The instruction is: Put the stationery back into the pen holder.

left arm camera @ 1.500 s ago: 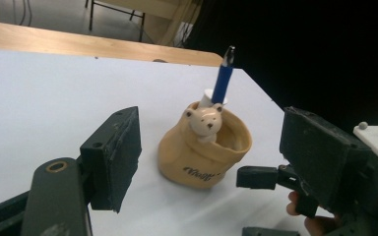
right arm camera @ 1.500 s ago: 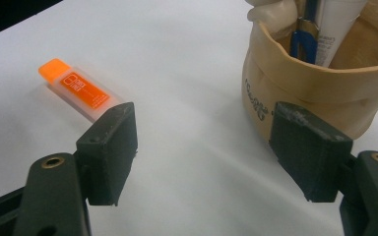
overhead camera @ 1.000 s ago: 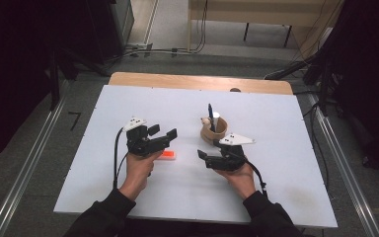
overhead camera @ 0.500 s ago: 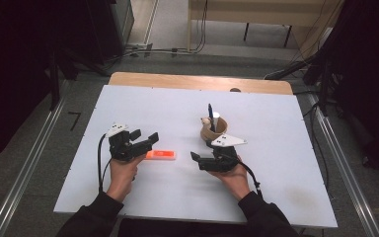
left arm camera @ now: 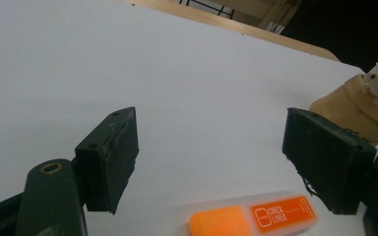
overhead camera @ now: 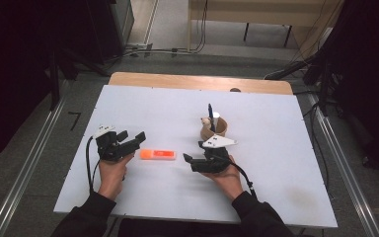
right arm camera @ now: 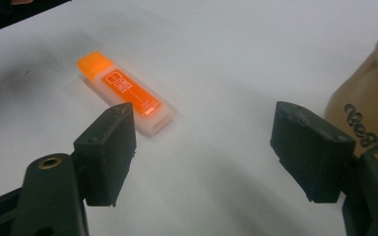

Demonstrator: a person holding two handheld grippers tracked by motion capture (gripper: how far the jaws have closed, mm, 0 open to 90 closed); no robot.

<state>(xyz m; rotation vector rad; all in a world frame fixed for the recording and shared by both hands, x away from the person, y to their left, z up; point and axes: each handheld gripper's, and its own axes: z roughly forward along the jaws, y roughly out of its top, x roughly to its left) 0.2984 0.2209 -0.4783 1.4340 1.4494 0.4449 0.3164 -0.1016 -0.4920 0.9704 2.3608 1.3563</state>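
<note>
Two grippers sit low over the white tabletop (overhead camera: pixel 276 148), one in each hand, with an orange highlighter (overhead camera: pixel 158 154) lying flat between them. Left gripper (overhead camera: pixel 130 140) is just left of the highlighter, jaws spread wide, nothing between the pads, not touching it. In the left gripper view the highlighter (left arm camera: pixel 253 219) lies at the bottom edge, below and between the two black jaws, orange cap end toward the left jaw, label end toward the right jaw. Right gripper (overhead camera: pixel 193 161) is to the right of the highlighter, near it but apart, jaws also wide open and empty. In the right gripper view the highlighter (right arm camera: pixel 125 93) lies ahead and left, slanted, its clear end just beyond the tip of the left jaw; slight blur there, contact not evident. Label on the body reads "CHECK LINER".

Brown pen cup (overhead camera: pixel 213 129) stands upright just behind the right gripper, holding a dark blue pen (overhead camera: pixel 210 112) and something white; a small pale figure sits at its rim. Cup edge shows at the right of both gripper views (left arm camera: pixel 354 105) (right arm camera: pixel 369 105), with dark lettering on it in the right gripper view. Grey three-cornered plate (overhead camera: pixel 219 142) tops the right gripper. Person's dark sleeves (overhead camera: pixel 86 219) enter from the bottom. Bare wooden strip (overhead camera: pixel 197 82) runs along the tabletop's far edge.
</note>
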